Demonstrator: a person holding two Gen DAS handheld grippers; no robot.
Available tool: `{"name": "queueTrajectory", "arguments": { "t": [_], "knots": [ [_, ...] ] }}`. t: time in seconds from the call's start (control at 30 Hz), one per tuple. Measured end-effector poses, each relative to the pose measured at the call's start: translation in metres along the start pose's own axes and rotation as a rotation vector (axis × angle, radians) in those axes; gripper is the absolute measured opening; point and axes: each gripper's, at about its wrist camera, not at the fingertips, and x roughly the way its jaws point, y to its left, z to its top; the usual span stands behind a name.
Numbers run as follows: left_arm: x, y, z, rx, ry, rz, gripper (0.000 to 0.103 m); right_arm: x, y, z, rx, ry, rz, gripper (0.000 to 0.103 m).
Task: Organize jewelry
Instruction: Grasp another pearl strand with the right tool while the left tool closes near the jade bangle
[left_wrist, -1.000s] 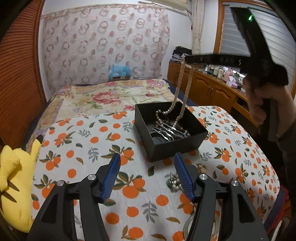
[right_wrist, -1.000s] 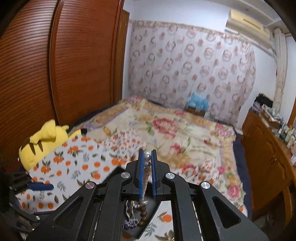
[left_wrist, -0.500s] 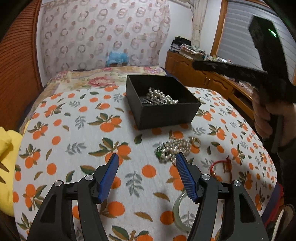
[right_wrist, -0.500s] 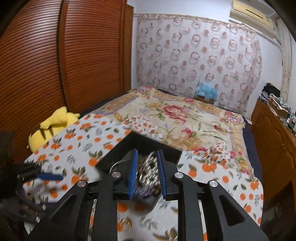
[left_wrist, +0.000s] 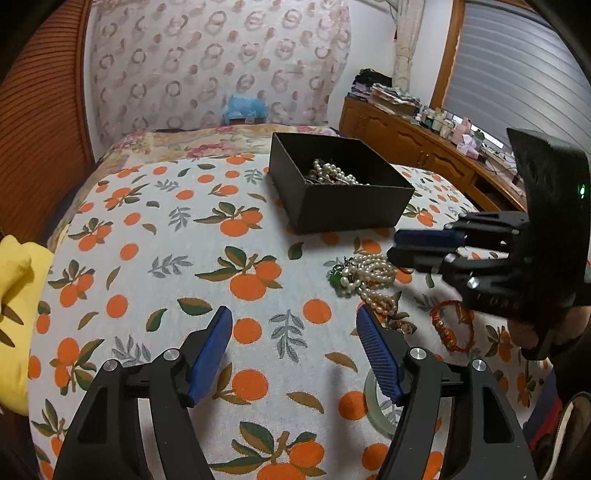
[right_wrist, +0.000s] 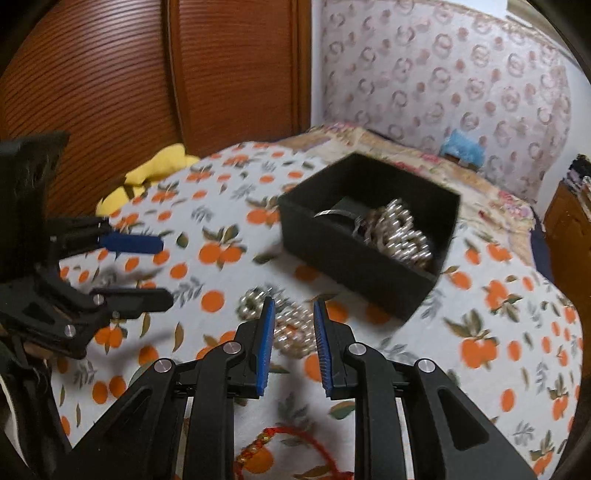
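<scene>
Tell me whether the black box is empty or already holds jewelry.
Not empty. The lidless black box holds a heap of pearl strands and some silvery pieces; the right wrist view shows the same pile against its far wall.

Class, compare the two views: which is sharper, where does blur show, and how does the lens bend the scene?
Left wrist view: sharp; the pearl pile and black box read crisply. Right wrist view: motion-smeared, beads in the box streaked. Both views: fisheye bulges the orange-print cloth, corners dark.
</scene>
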Motion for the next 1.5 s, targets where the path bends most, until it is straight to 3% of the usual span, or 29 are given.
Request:
{"name": "queueTrajectory", "arguments": {
  "t": [0.27,0.53,0.57,0.63,0.8,1.4,1.5],
  "knots": [
    [0.0,0.0,0.0,-0.001,0.0,-0.001,0.067,0.021,0.009,0.0,-0.035,0.064,0.003,0.023],
    [0.001,0.0,-0.001,-0.004,0.001,-0.004,0.067,0.027,0.009,0.0,-0.046,0.067,-0.016,0.023],
    [0.001,0.0,-0.001,-0.004,0.0,-0.003,0.067,0.027,0.01,0.0,-0.047,0.069,-0.01,0.022],
    [0.001,0.0,-0.003,-0.004,0.001,-0.006,0.067,0.027,0.01,-0.001,-0.045,0.073,0.001,0.006],
    [0.0,-0.003,-0.006,-0.002,0.003,-0.007,0.067,0.022,0.011,-0.004,-0.058,0.069,-0.025,0.005],
    [0.006,-0.024,-0.015,0.071,0.065,-0.052,0.066,-0.093,-0.02,0.007,0.014,-0.156,-0.143,0.006],
    [0.006,-0.029,-0.02,0.091,0.085,-0.082,0.054,-0.1,-0.023,0.009,0.02,-0.175,-0.161,0.006]
  ]
}}
